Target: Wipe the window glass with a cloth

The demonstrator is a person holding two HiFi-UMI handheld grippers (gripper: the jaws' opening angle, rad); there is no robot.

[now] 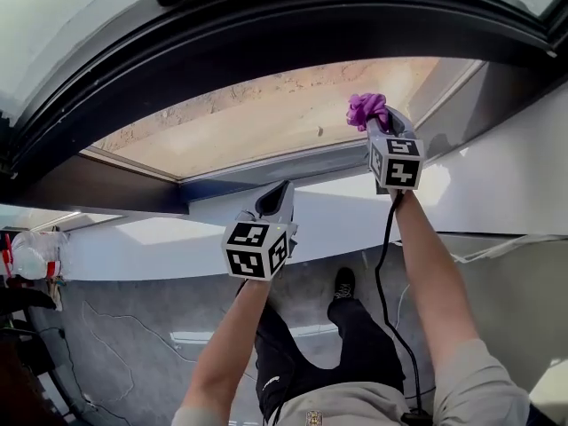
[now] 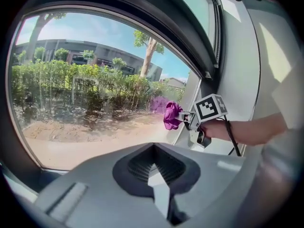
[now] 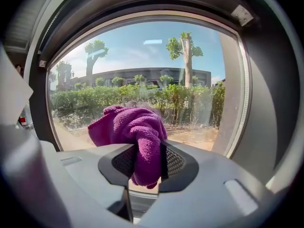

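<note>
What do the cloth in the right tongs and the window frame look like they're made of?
Cloth: purple microfibre or terry, judging by its fuzzy looped nap. Window frame: dark, smooth, faintly glossy; painted metal or plastic, can't tell which.

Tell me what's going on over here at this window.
A person stands at the window glass with a tool in each hand. The right tool is shut on a purple cloth, held against or just off the glass near its right edge. The left tool is shut, empty, and lower down, away from the cloth.
</note>
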